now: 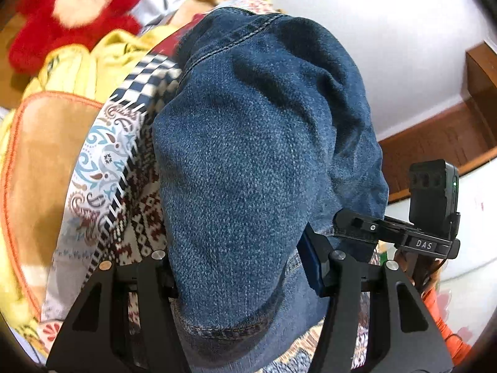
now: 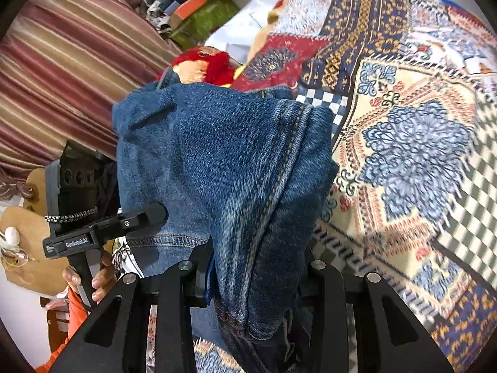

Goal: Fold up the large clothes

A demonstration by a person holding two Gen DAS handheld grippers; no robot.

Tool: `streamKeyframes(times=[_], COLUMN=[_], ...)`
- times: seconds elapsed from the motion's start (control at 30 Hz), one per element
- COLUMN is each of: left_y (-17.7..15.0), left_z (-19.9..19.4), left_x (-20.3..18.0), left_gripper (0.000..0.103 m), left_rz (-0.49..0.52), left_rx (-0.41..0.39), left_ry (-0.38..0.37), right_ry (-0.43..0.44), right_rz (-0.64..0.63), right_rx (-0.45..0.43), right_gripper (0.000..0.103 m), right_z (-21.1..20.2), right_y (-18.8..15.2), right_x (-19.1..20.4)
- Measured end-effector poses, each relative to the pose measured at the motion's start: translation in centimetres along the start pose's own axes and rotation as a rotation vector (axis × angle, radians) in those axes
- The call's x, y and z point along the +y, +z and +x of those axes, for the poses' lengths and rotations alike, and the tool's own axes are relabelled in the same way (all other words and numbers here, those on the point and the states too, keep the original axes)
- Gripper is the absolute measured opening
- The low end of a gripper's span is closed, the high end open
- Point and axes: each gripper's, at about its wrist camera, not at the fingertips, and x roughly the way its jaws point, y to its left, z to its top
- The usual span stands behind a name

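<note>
A: Denim, mid-blue and heavy twill, with doubled orange-stitched seams. The jeans hang bunched between both tongs, above the patchwork-print bedspread.

B: Grip state?

A: The left tongs are clamped on a thick hemmed fold. The right tongs are clamped on a seamed, gathered edge. Both point steeply downward.

B: Key relation for the next move?

A: The cloth runs forward and away from each pair of tongs, draping toward the bed. The tongs hold it side by side, so neither hand is clearly nearer. The long axis is probably along the seam in the right view, but the bunching hides it.

B: Surroundings?

A: A red plush toy lies well beyond the jeans.
</note>
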Motion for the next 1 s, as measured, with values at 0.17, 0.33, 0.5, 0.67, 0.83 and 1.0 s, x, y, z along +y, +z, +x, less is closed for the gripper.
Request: streamKeyframes(times=[0.17, 0.33, 0.5, 0.67, 0.83, 1.0], left_y=[2.1, 3.3, 2.8, 1.1, -0.5, -3.4], left_z=[2.7, 5.5, 6.0, 4.4, 2.9, 1.3], left_x=[1.7, 2.7, 2.5, 1.0, 0.0, -0.7], left_gripper=[0.058, 0.064, 0.069, 0.07, 0.07, 0.071], left_rz=[-0.012, 0.005, 0.06, 0.08, 0.136, 0.185], left_rx=[0.018, 0.028, 0.002, -0.009, -0.036, -0.035], left_ry=[0.019, 0.063, 0.106, 0.157, 0.251, 0.324], right_ry=[0.01, 0.015, 0.057, -0.004, -0.154, -0.271], right_rz=[0.033, 0.049, 0.057, -0.026, -0.119, -0.182], right_rx=[0.023, 0.07, 0.056, -0.004, -0.035, -0.04], right_gripper=[0.033, 0.033, 0.047, 0.051, 0.054, 0.064], right_z=[2.5, 5.4, 6.6, 5.8, 3.6, 1.4], right_y=[3.0, 5.4, 5.6, 4.3, 2.9, 0.2], right_x=[-2.2, -5.8, -8.3, -7.6, -5.0, -3.7])
